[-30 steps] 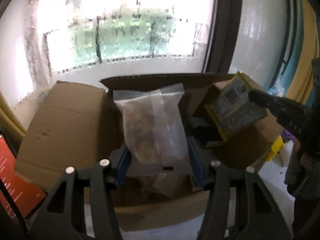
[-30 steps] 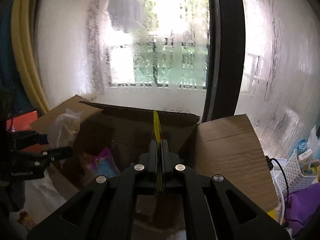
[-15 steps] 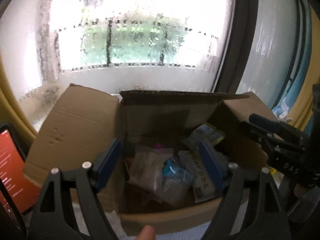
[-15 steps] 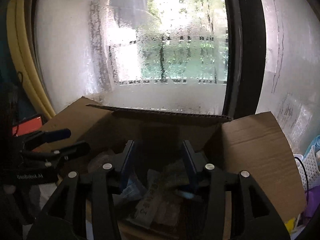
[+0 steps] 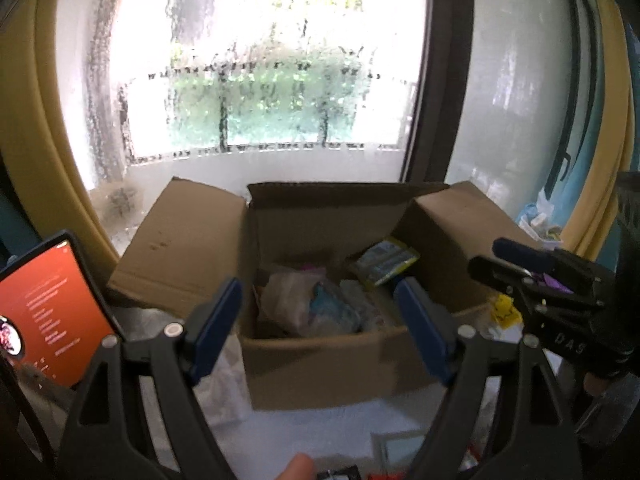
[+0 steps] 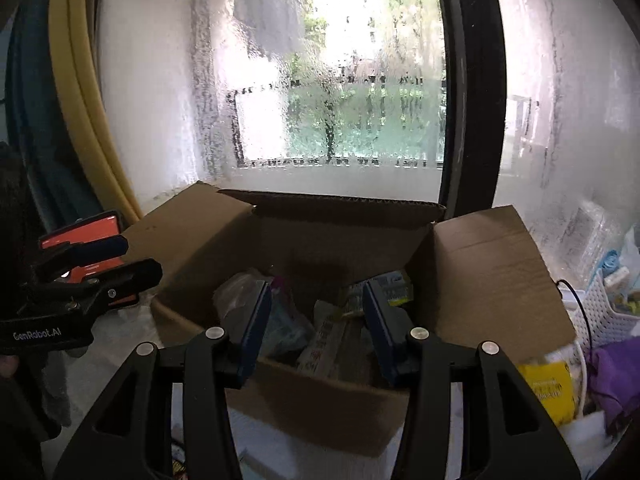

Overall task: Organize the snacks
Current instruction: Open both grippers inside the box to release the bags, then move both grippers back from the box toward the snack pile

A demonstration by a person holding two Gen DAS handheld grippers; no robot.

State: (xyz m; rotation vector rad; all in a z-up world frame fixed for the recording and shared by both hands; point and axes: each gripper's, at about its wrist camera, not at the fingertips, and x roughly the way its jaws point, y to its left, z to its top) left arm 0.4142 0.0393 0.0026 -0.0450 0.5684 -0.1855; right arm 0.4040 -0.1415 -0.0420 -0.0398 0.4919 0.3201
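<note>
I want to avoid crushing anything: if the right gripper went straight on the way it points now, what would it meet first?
Most likely the loose snack packets piled inside the cardboard box. The right gripper stands open and empty, aimed down over the box's near wall. Depth is unclear, so it might clip that wall first.

Blurred snack packets [image 5: 316, 304] half hidden inside the cardboard box [image 5: 320, 364]

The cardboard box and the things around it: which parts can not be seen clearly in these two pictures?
- Cardboard box: its bottom is hidden under the piled snack bags in both views.
- Print on the yellow packet: too small and blurred in the left wrist view.
- Text on the red screen: blurred, and the left edge cuts it off.
- White basket: cut off by the right edge of the right wrist view.
</note>
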